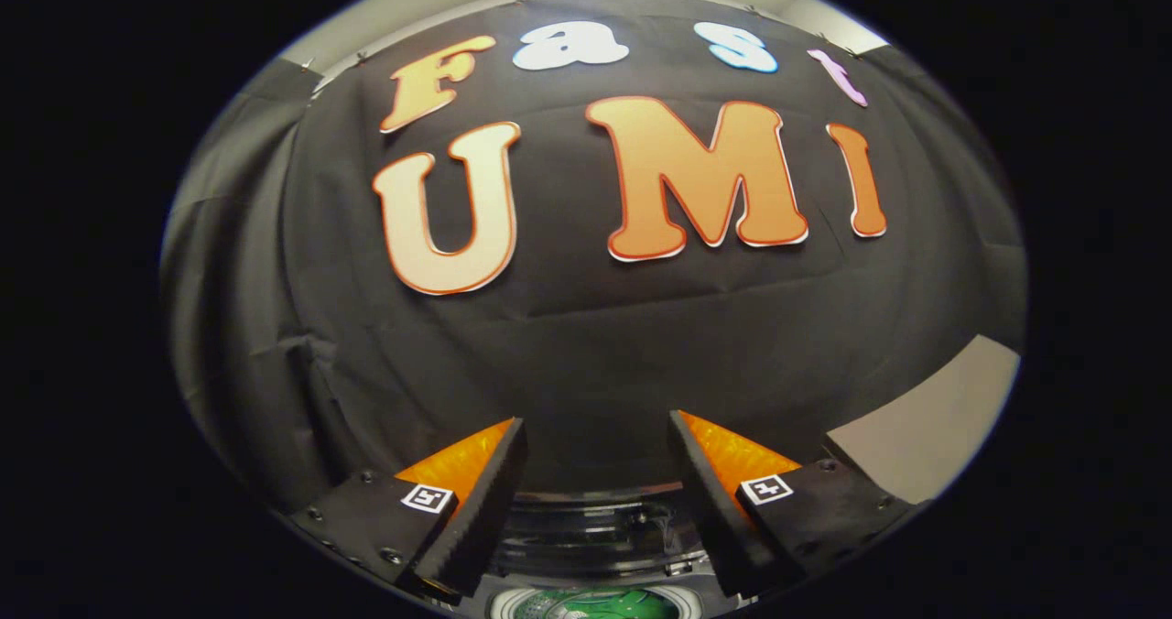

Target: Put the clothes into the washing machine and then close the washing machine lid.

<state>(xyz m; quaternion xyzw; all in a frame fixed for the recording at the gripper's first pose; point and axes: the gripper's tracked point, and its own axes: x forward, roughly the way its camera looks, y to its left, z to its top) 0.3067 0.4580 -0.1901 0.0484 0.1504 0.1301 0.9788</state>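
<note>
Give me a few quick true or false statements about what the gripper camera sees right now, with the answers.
1. The gripper fingers are spread apart with nothing between them. True.
2. The fingers are clamped on a piece of clothing. False: they hold nothing.
3. A black cloth wall hangs beyond the fingers. True.
4. The dark shiny washing machine top sits low between the fingers. True.
5. A person's hand reaches in ahead of the fingers. False: the cloth wall lies ahead.
</note>
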